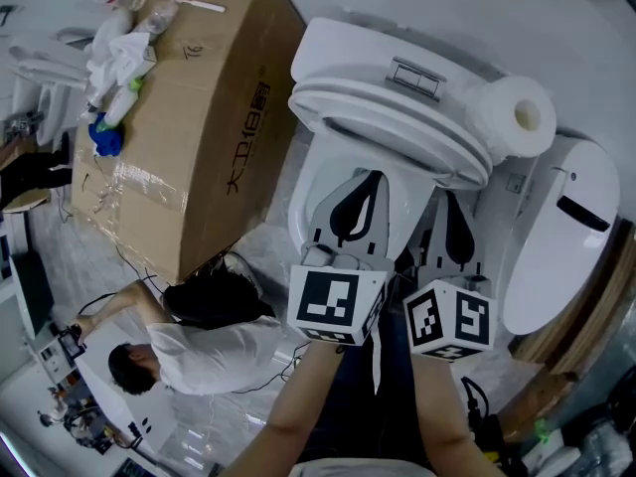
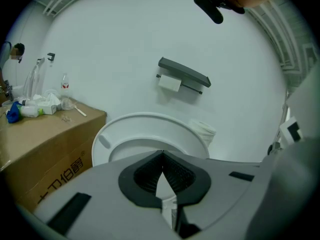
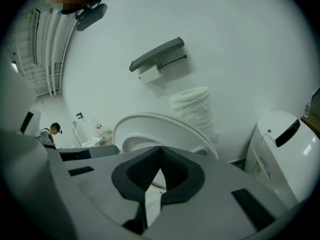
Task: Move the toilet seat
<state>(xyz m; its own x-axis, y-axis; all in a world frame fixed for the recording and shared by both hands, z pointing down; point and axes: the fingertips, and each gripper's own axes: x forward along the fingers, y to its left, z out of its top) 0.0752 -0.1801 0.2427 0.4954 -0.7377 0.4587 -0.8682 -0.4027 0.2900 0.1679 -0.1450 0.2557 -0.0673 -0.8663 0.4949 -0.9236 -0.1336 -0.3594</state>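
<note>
Left hand-held gripper [image 1: 372, 178] near "大卫伯爵" box [image 1: 199, 117]

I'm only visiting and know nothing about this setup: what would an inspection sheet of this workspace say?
Surface: pale glossy floor.
Job's things: white toilet seat ahead of both grippers, not gripped.
Clutter: bottles and tissues on cardboard box; paper roll on tank.
Grippers: left gripper shut, empty; right gripper shut, empty.
Cables: black cables on floor beside box.
Surroundings: crouching person; white lidded unit at right; wall shelf.
</note>
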